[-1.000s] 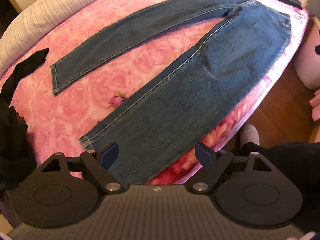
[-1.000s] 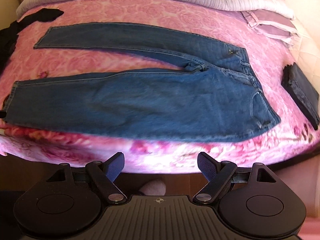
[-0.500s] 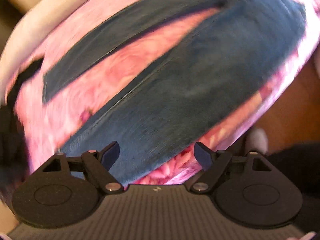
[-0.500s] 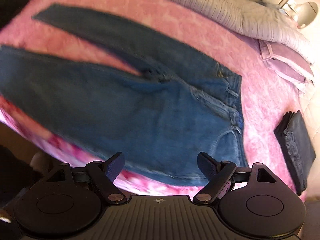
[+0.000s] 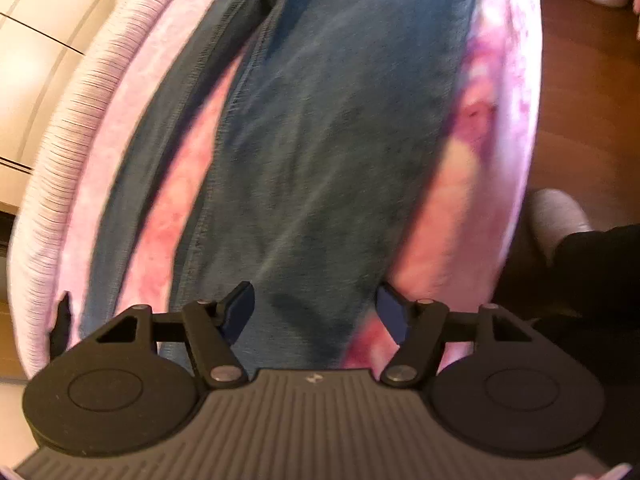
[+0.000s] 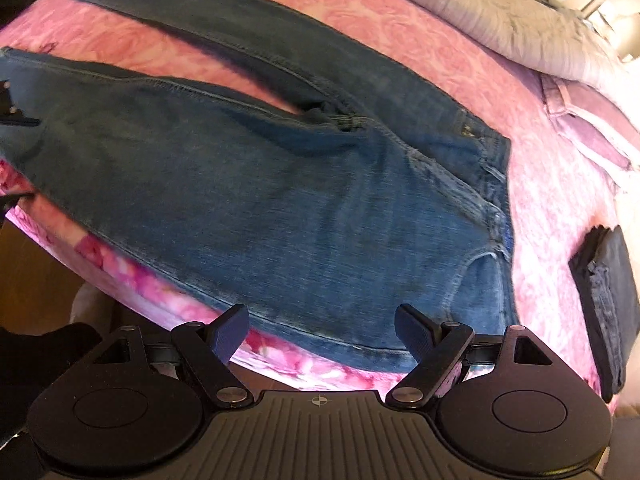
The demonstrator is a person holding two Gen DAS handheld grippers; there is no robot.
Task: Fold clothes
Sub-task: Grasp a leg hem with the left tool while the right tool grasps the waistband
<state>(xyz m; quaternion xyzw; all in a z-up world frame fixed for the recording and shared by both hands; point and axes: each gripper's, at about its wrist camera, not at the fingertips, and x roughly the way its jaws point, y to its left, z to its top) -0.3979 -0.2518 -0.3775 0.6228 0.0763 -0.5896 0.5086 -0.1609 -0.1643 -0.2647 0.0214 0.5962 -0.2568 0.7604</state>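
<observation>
The jeans (image 6: 280, 200) lay flat on the pink bedspread (image 6: 400, 36), long axis left-right, waistband right; the right gripper (image 6: 322, 330) hovered nearest it, the left gripper (image 5: 316, 312) over the near leg, both spread and empty

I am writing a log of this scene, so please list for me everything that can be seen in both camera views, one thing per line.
jeans: one pair, blue, spread flat on the bed, legs apart
bedspread: one, pink with roses, under the jeans
ribbed blanket: one, pale grey, along the far edge of the bed
folded dark garment: one, dark blue-grey, on the bed beyond the waistband
folded pink garment: one, pale pink, near the blanket
floor: wooden, brown, beside the bed
foot: one, in a pale sock, on the floor
left gripper: fingers open, over the near leg
right gripper: fingers open, at the near edge of the jeans
</observation>
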